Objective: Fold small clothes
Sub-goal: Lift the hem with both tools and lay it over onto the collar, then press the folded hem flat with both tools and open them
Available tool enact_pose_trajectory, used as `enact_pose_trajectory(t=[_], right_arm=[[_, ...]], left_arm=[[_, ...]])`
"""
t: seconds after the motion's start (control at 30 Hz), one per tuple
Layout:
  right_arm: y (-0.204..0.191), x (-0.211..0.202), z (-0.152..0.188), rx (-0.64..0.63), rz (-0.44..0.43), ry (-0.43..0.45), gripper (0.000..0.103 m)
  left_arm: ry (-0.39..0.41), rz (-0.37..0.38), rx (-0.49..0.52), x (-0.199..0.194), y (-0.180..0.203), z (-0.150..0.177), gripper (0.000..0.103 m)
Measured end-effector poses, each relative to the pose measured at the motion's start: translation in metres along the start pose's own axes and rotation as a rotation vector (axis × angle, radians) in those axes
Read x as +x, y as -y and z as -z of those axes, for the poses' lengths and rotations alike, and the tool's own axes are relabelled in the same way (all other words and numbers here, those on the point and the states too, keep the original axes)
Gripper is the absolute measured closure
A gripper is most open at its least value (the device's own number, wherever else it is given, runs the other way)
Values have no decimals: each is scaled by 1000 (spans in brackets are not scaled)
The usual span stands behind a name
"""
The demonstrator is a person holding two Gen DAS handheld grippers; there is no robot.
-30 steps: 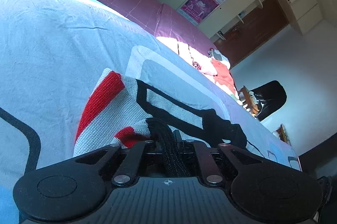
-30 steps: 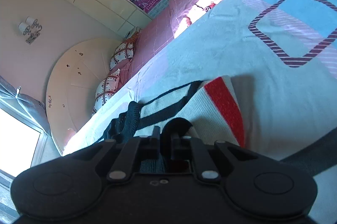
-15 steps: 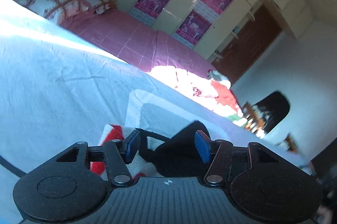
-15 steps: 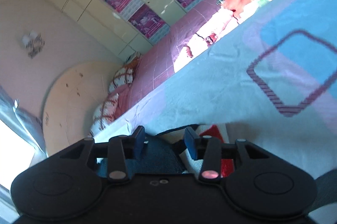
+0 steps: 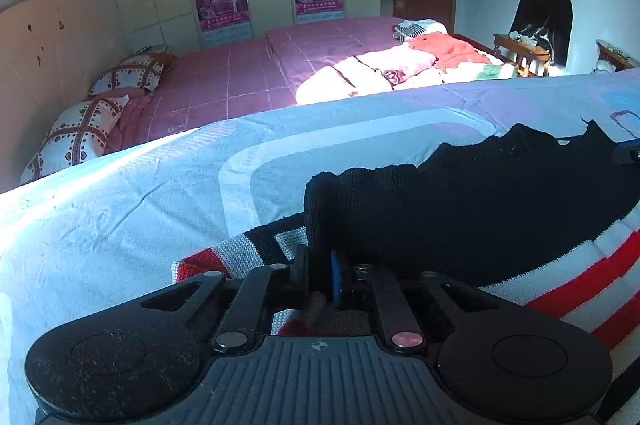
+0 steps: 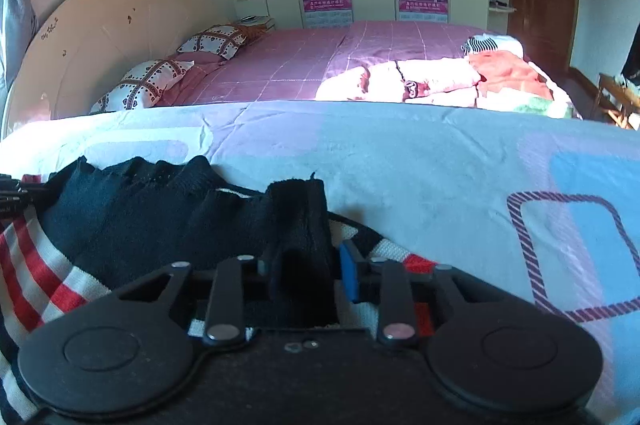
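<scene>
Centrally, the left gripper [image 5: 320, 271] is seen with its jaws clamped on a bunched black edge of the knitted sweater [image 5: 472, 209]. The garment, black at the held edge and striped red, white and black below, is spread across the pale blue bedsheet [image 5: 140, 209] between the two tools, its black edge raised off the sheet. The right gripper [image 6: 306, 267] is likewise closed on a thick fold of the same black edge, one blue pad [image 6: 349, 273] being exposed just beside the cloth. A dark object at the right border of the left view is probably the other tool's tip, though it is too small to tell. Behind, a purple bedspread [image 6: 304, 61], two patterned pillows [image 6: 148, 85] and a heap of clothes [image 6: 460, 81] are shown.
</scene>
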State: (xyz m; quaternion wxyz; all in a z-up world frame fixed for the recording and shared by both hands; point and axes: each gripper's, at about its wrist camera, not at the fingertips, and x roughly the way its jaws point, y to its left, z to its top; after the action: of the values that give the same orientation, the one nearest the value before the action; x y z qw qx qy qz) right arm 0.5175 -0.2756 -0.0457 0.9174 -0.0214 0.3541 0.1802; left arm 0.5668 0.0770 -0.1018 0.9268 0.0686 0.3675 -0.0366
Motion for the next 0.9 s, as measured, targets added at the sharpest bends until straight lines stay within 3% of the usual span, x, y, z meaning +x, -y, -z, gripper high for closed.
enact_pose_trajectory(t=[0.17, 0.5, 0.77, 0.9], right_arm=[[-12, -5, 4, -75, 46, 47, 97], [2, -20, 0, -52, 86, 139, 98], [6, -6, 4, -29, 101, 103, 98], [12, -5, 7, 0, 103, 97, 98]], left_arm=[[34, 5, -30, -10, -2, 5, 98], [136, 3, -129, -23, -16, 11, 98], [89, -8, -261, -11, -37, 24, 98], [101, -17, -274, -9, -38, 24, 98]])
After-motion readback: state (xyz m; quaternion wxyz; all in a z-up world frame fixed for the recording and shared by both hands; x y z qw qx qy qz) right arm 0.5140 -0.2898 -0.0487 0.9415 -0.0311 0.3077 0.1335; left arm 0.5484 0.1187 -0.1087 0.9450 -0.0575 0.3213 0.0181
